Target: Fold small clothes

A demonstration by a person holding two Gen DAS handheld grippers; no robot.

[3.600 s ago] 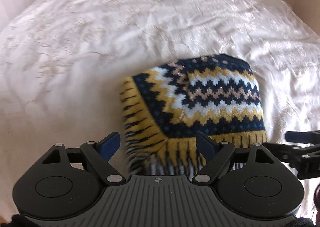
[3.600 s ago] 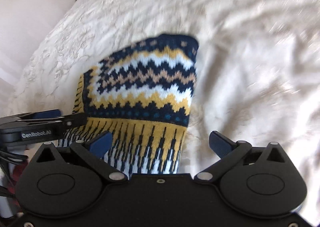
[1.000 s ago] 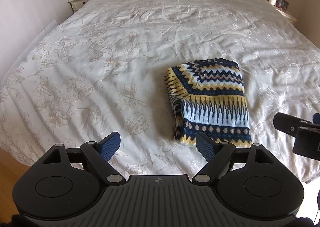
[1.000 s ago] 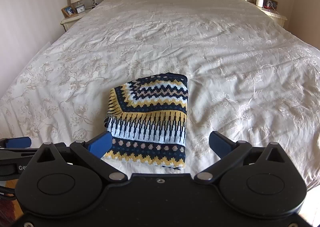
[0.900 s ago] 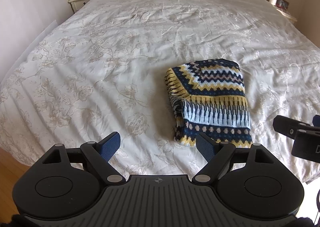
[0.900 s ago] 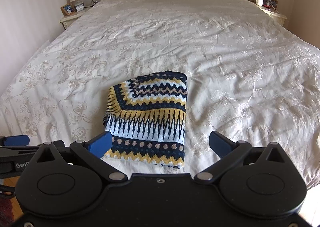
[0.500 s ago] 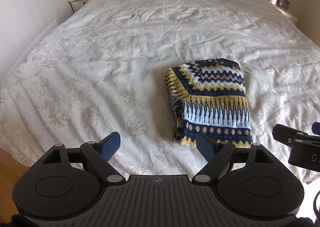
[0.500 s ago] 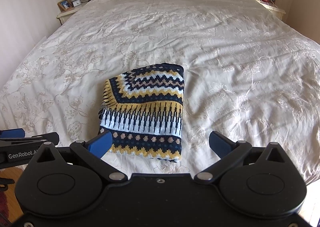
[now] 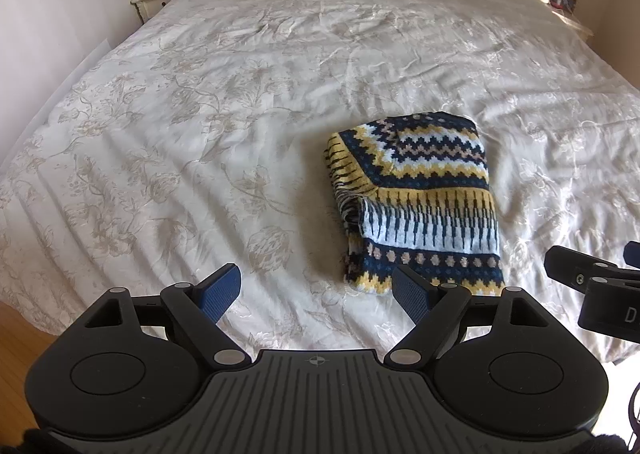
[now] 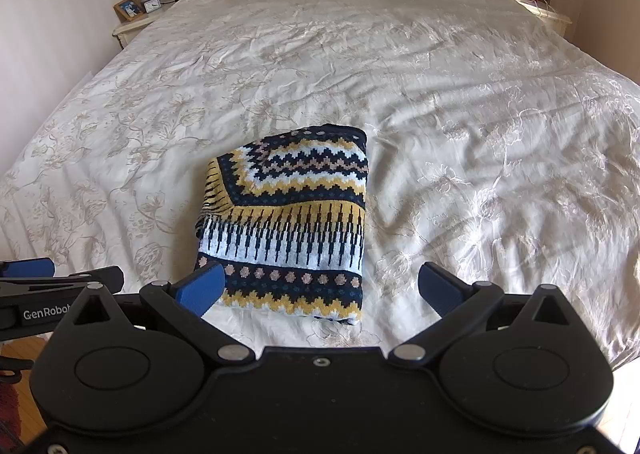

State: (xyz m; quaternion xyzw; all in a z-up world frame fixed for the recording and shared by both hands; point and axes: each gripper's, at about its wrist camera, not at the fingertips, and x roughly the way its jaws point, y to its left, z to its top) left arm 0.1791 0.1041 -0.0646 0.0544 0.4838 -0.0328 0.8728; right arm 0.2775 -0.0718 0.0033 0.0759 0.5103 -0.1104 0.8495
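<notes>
Left gripper (image 9: 316, 292), seen from its own wrist camera, stands wide open with nothing between its blue pads, held above the near edge of the bed (image 9: 224, 102); the knitted garment (image 9: 416, 198) lies folded into a thick rectangle on the bedspread, ahead and to the right, apart from both grippers; it looks soft, light and limp, likely to sag and unfold if lifted by one corner, so I would pinch the near hem at both corners, through all layers; the loose, bunched left edge seems the weak spot; on the other tool, at the right margin, only a letter "D" can be read.

Right gripper (image 10: 320, 288), in its own view, is likewise spread wide and empty; the garment sits just beyond its left pad, not touched; "GenRobot", cut off, reads on the left tool.
</notes>
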